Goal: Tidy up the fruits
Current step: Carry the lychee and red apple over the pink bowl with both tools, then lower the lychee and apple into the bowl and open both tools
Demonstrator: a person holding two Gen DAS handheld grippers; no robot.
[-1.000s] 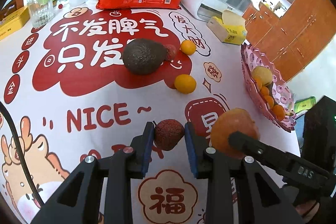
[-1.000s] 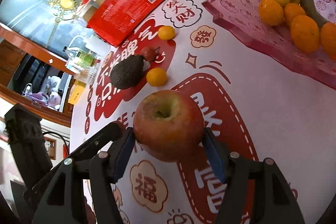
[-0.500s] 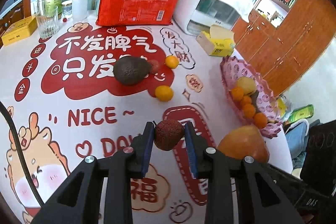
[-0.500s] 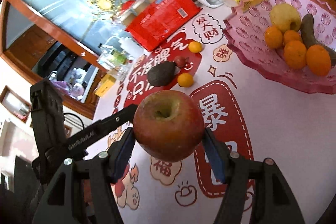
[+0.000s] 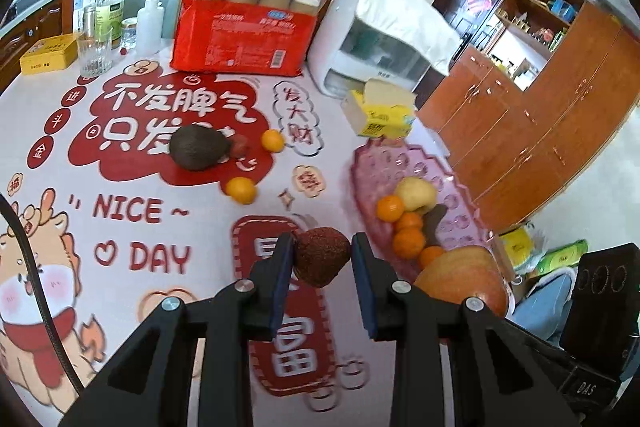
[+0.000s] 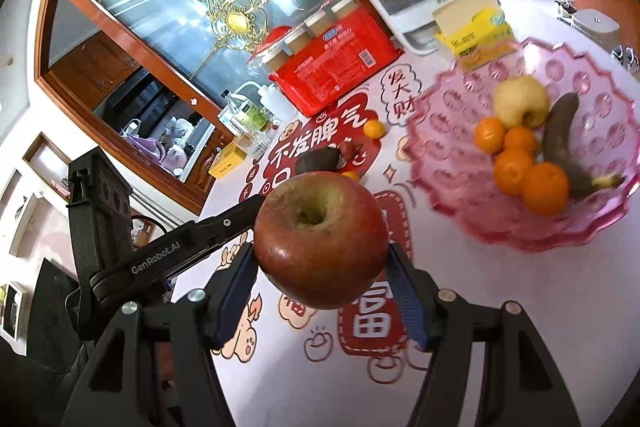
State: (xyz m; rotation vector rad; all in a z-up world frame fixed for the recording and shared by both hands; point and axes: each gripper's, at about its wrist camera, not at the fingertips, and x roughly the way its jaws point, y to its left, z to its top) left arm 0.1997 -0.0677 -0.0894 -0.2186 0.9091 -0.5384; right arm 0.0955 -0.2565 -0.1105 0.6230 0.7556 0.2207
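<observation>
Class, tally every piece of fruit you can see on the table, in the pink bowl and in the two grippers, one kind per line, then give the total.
Small oranges: 6, four in the pink bowl, two on the tablecloth
Apples: 2, red in the right gripper, yellow in the bowl
Avocado: 1
Blackened banana: 1
Bumpy red fruits: 2, one in the left gripper, one by the avocado
Total: 12

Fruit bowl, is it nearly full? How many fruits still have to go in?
Done: the pink bowl already holds a yellow apple, four oranges and a dark banana. In hand: the right gripper grips a red apple, the left gripper a lychee. Left on the table: an avocado, two oranges and another small red fruit.
</observation>
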